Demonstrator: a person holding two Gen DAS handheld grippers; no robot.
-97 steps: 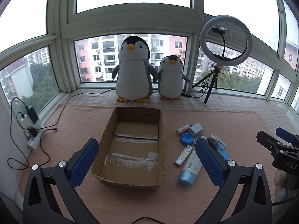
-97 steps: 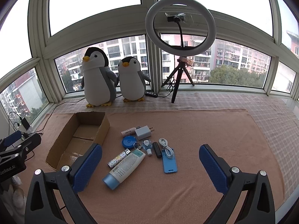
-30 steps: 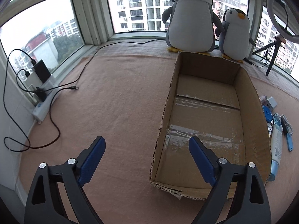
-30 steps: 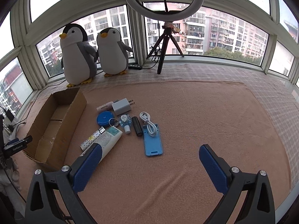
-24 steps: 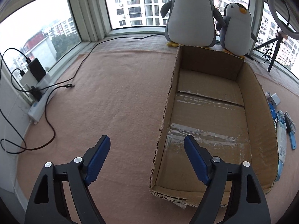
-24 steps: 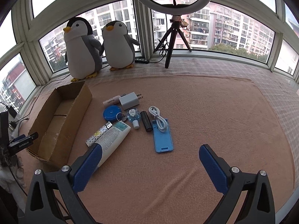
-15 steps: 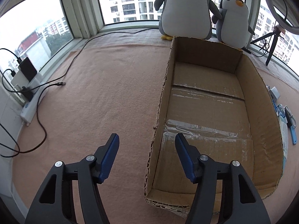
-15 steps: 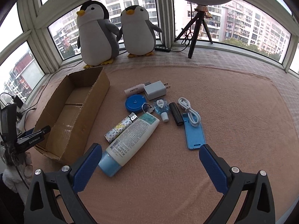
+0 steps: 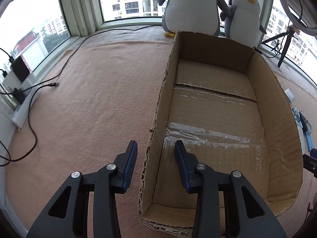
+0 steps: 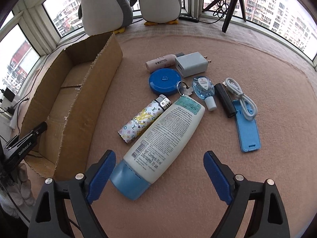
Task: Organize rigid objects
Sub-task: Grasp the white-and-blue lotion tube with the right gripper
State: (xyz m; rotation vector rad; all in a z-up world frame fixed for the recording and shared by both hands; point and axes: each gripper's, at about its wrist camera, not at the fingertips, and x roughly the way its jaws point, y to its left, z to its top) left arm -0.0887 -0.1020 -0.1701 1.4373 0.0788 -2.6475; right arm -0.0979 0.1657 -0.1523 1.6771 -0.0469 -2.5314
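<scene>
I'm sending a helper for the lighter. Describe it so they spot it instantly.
Start at the cardboard box; a cluster of small items lies on the mat to its right. The lighter lies between the box and the big white tube, against the tube. It alone has a silver monogram pattern with yellow letters.

This is a home, a glazed bay-window nook set up for filming. Ahead of the fingers, tall window frames (image 9: 79, 10) wrap around the space, with apartment blocks (image 10: 277, 4) outside, so the room sits high in a residential building. A pinkish carpet (image 9: 89, 99) covers the platform. Two plush penguins (image 9: 192, 6) stand against the glass beyond the fingertips. Far right of the left fingers, a ring light on a small tripod (image 9: 285, 41) stands by the sill. Far left of them, a power strip (image 9: 21, 107) with chargers and trailing black cables (image 9: 65, 65) lies along the window edge.
</scene>
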